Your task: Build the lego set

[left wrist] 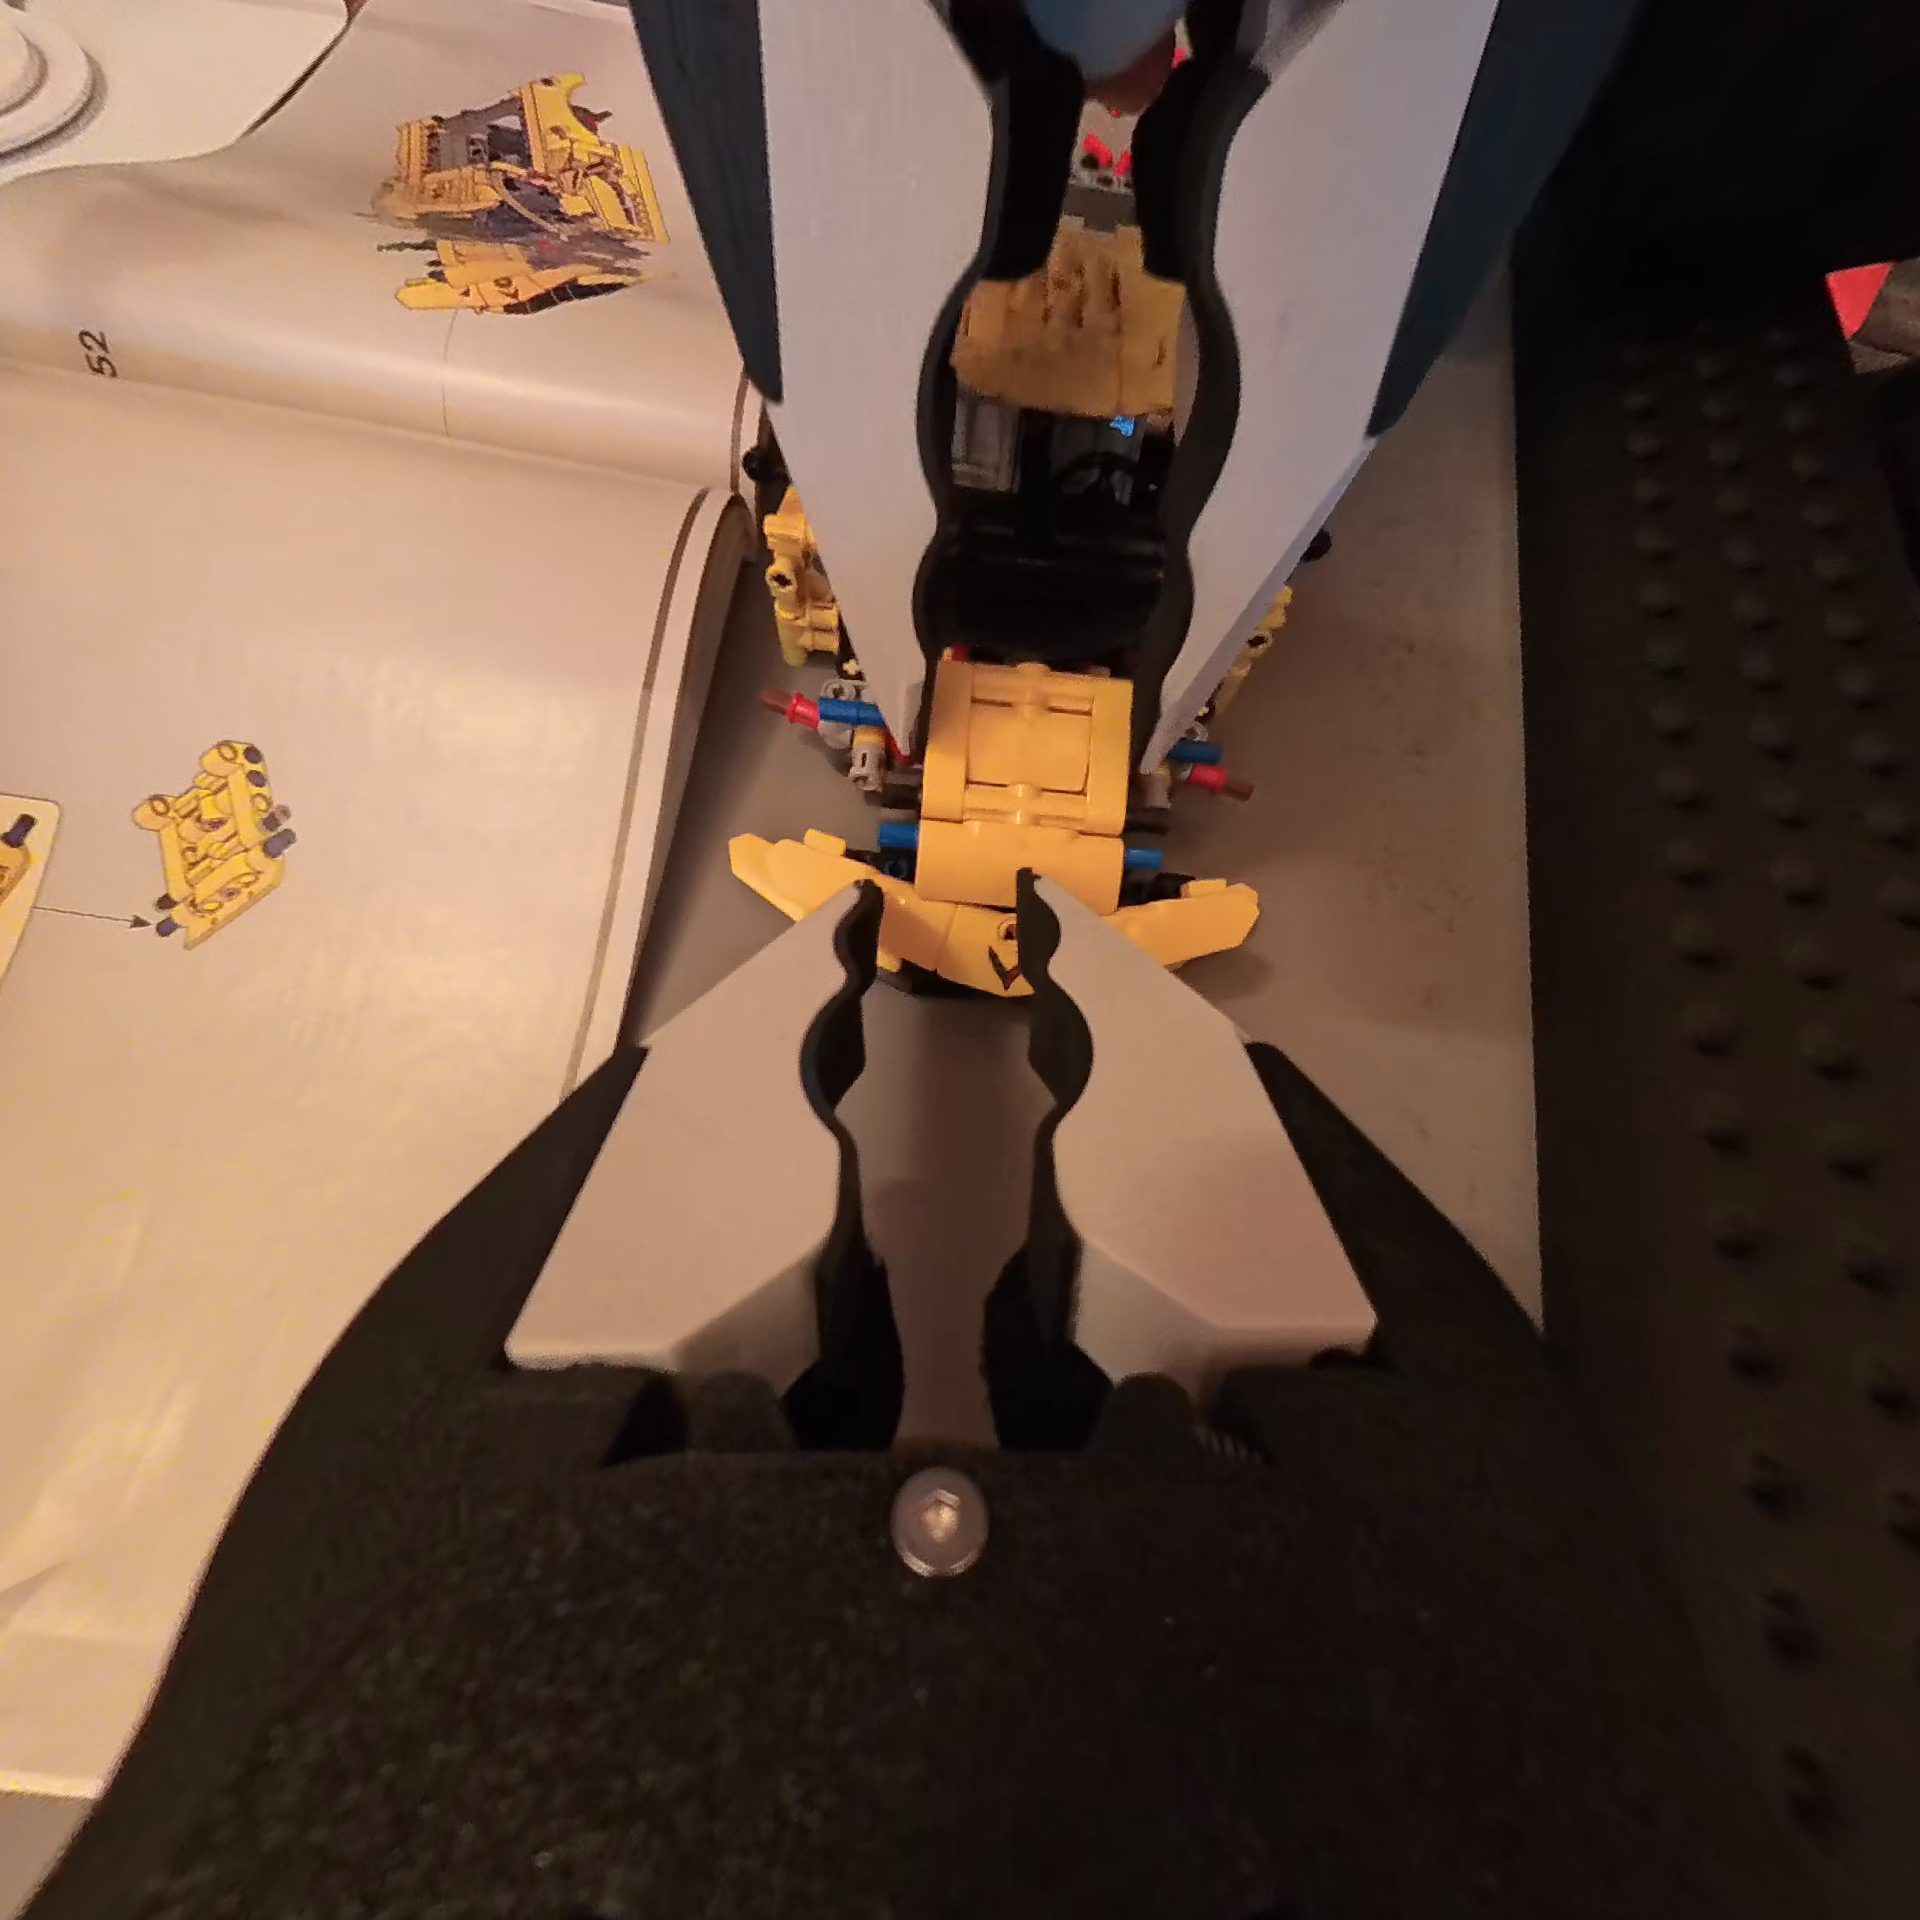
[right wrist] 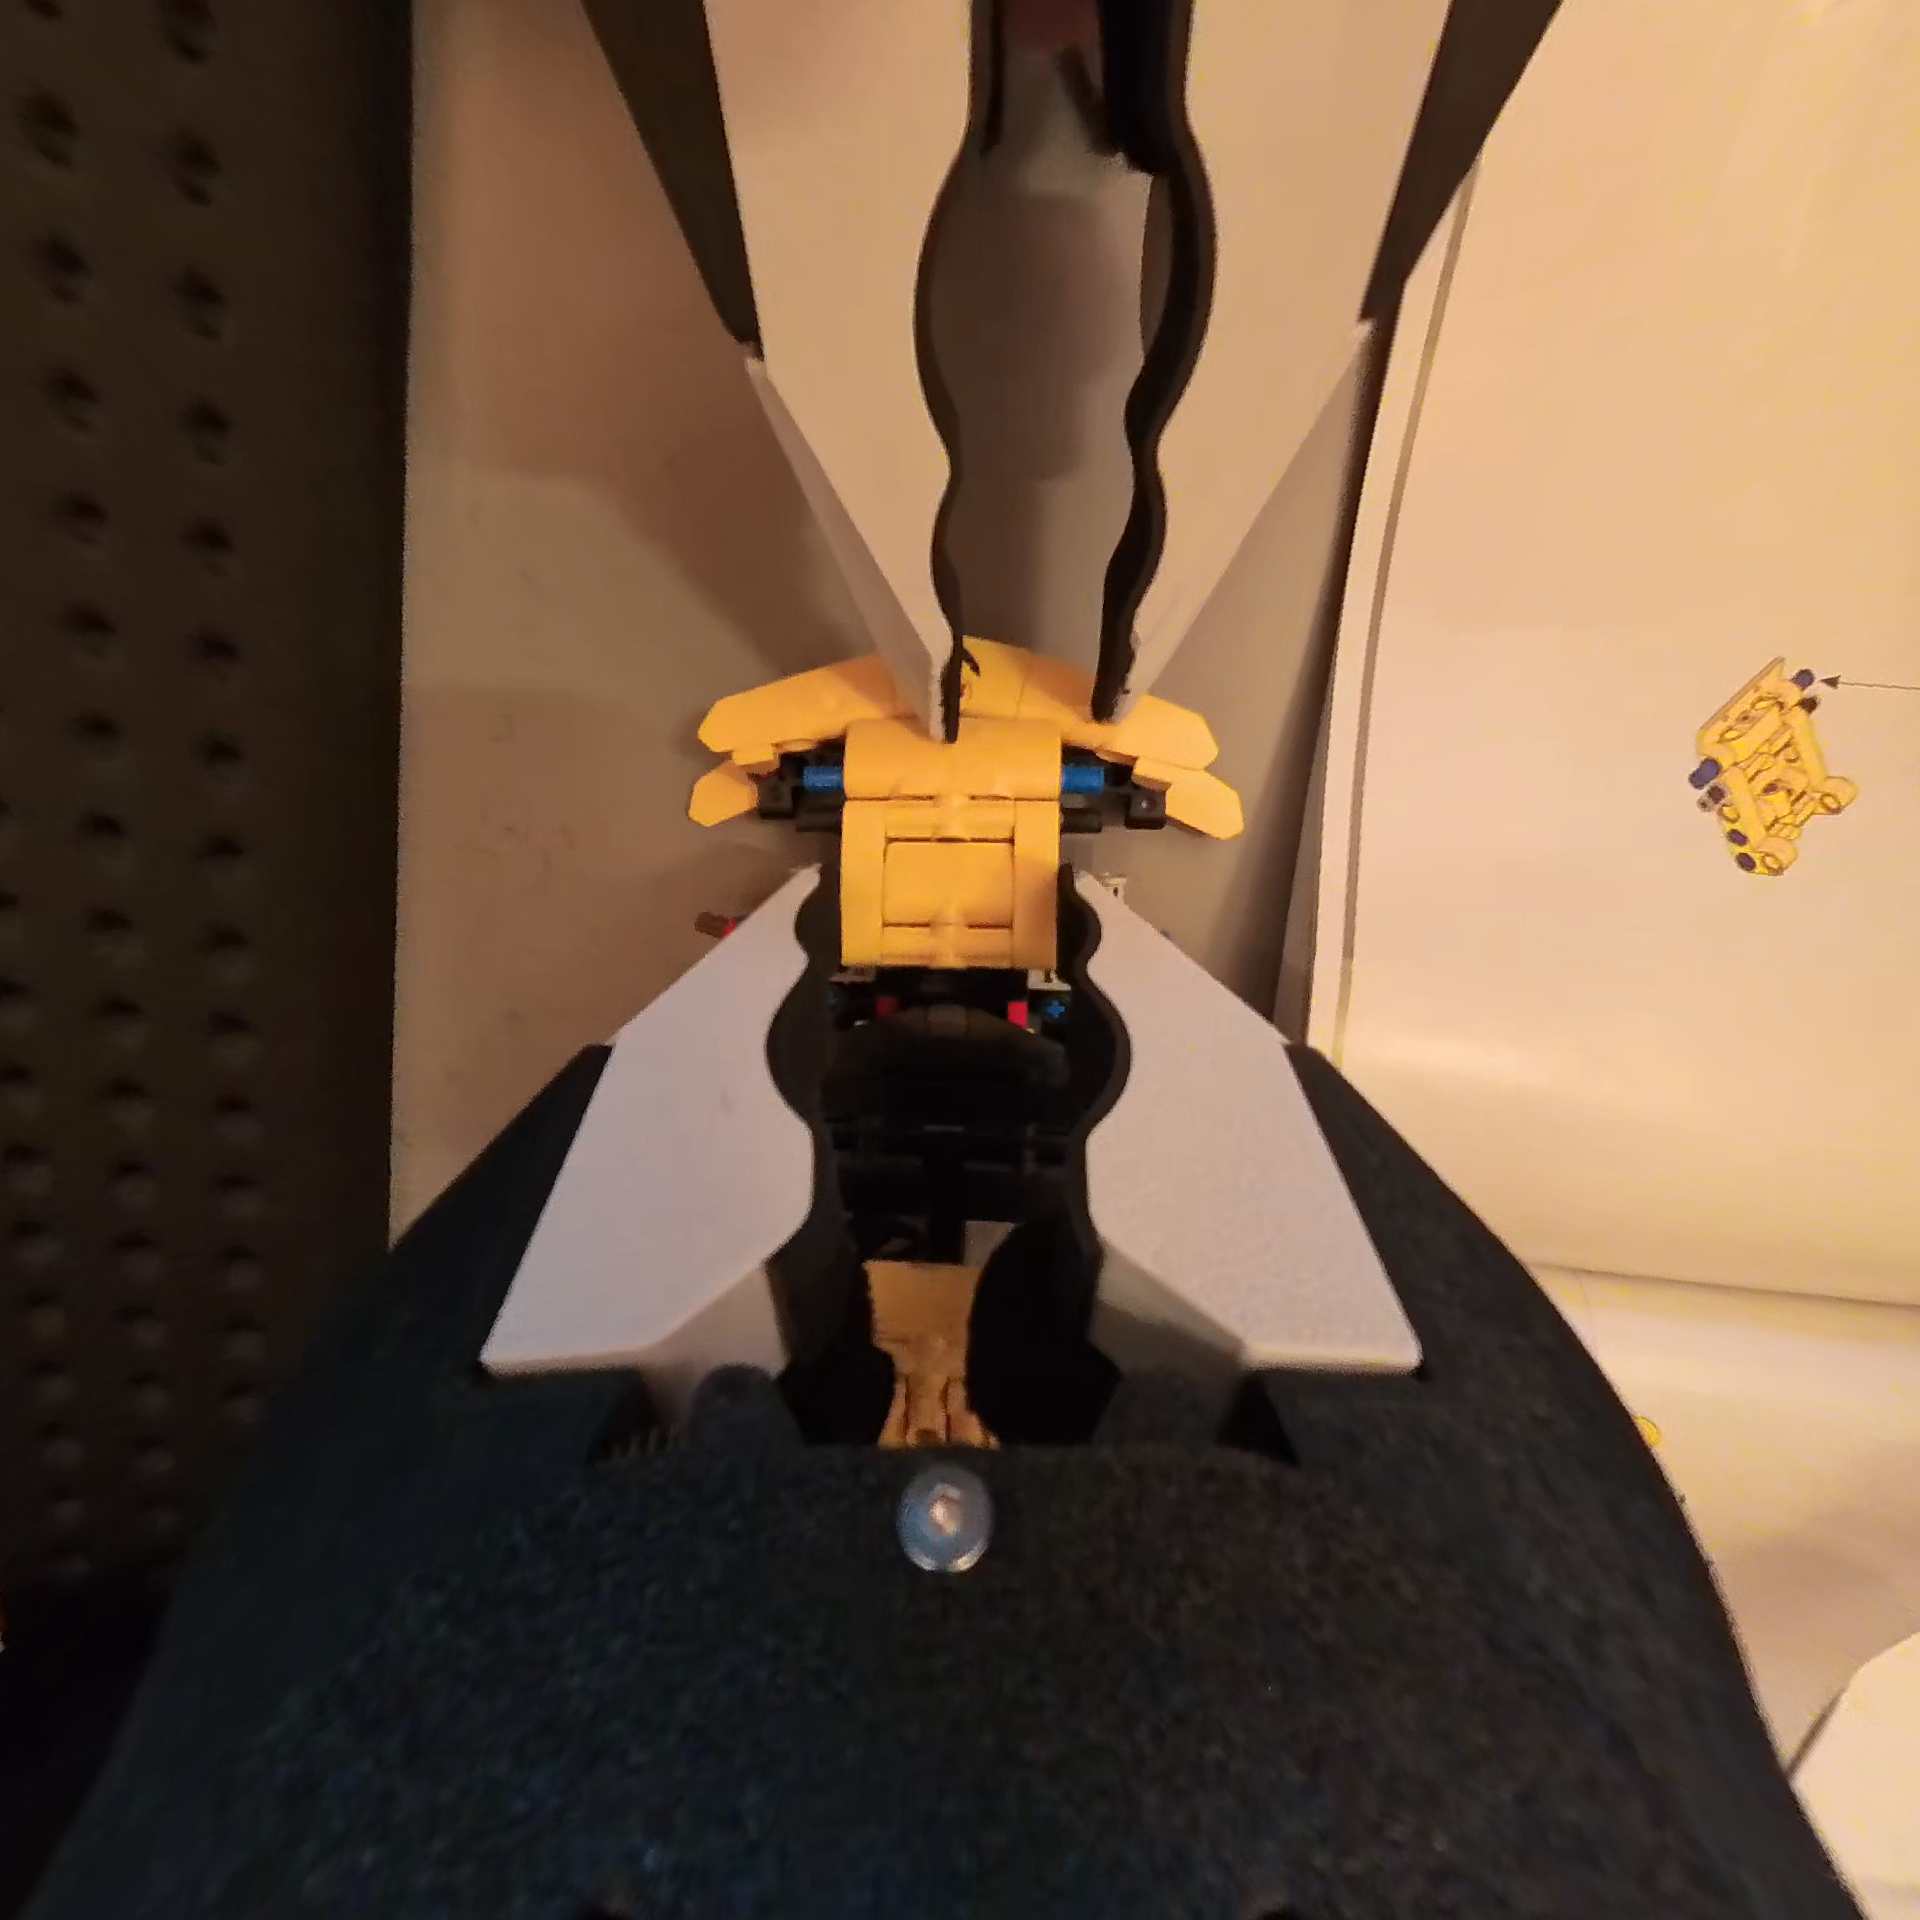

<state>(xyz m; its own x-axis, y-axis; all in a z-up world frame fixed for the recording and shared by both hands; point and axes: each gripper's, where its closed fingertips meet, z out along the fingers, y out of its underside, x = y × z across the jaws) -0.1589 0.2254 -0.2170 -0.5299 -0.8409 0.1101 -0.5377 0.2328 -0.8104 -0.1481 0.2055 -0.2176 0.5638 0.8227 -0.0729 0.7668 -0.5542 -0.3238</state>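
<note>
One lego model (left wrist: 1023,800), one instruction booklet (left wrist: 343,644), two hand-held grippers, left (left wrist: 945,899) and right (right wrist: 945,935).

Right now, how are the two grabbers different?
The left gripper only touches the yellow nose of the lego model with its tips; the right gripper straddles its black middle. The left's jaws stand narrower, the right's wider. Both have white fingers with wavy black pads.

Left gripper (left wrist: 940,909) jaws pinching yellow lego model (left wrist: 1023,790) (right gripper (left wrist: 1039,665) opposite).
</note>
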